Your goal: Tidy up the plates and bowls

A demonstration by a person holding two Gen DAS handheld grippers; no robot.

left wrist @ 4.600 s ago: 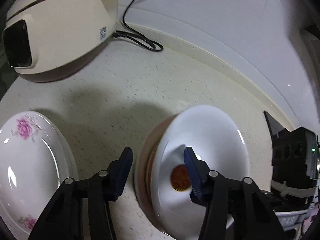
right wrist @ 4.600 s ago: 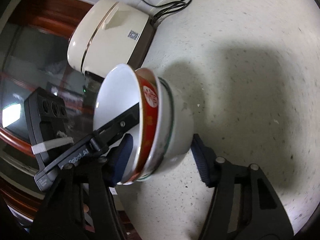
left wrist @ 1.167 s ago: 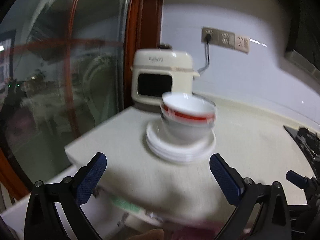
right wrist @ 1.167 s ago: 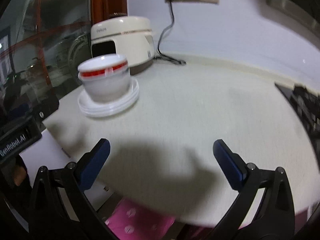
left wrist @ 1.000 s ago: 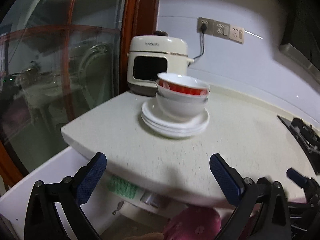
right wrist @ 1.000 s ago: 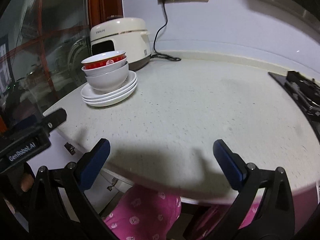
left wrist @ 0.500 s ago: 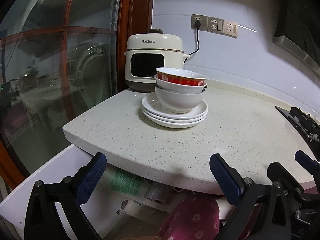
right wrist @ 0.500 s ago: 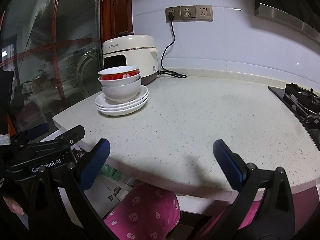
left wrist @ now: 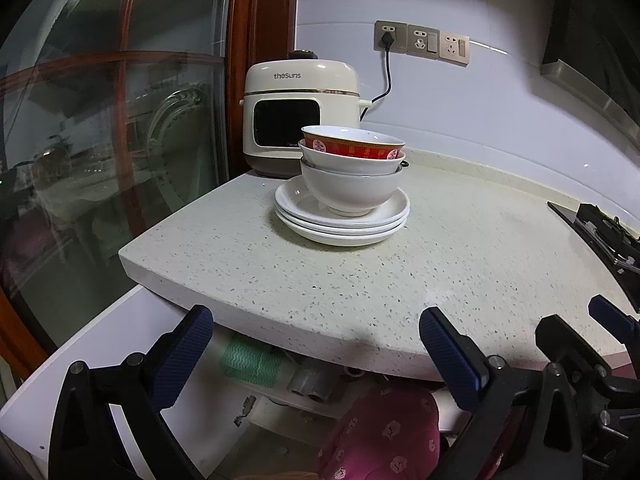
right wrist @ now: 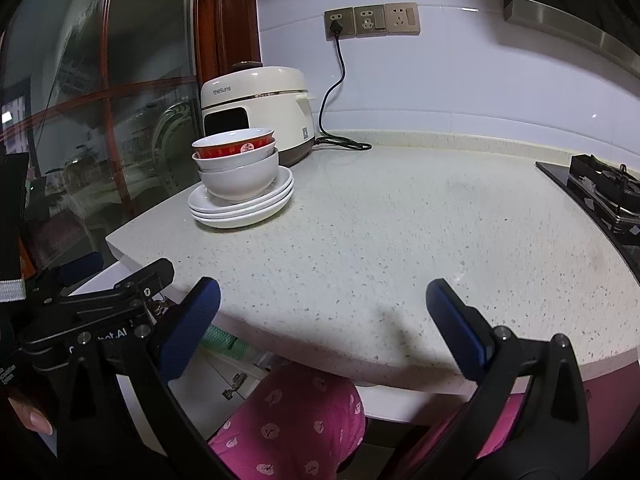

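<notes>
Three nested bowls (left wrist: 351, 174), the top one red-sided (left wrist: 352, 146), stand on a stack of three white plates (left wrist: 304, 216) on the speckled counter. The stack also shows in the right wrist view, bowls (right wrist: 238, 164) on plates (right wrist: 240, 210). My left gripper (left wrist: 316, 344) is open and empty, held off the counter's front edge, well back from the stack. My right gripper (right wrist: 320, 320) is open and empty, also at the front edge, to the right of the left one.
A cream rice cooker (left wrist: 300, 112) stands behind the stack, plugged into wall sockets (left wrist: 420, 42). A black gas hob (right wrist: 600, 188) sits at the right. A glass door with a wooden frame (left wrist: 260, 60) is at the left. The person's pink trousers (right wrist: 296, 420) show below the counter.
Both grippers have pulled back from the bowls, opened wide and let them go. The bowls now stand stacked on the plates. In the last half second the views only steadied.
</notes>
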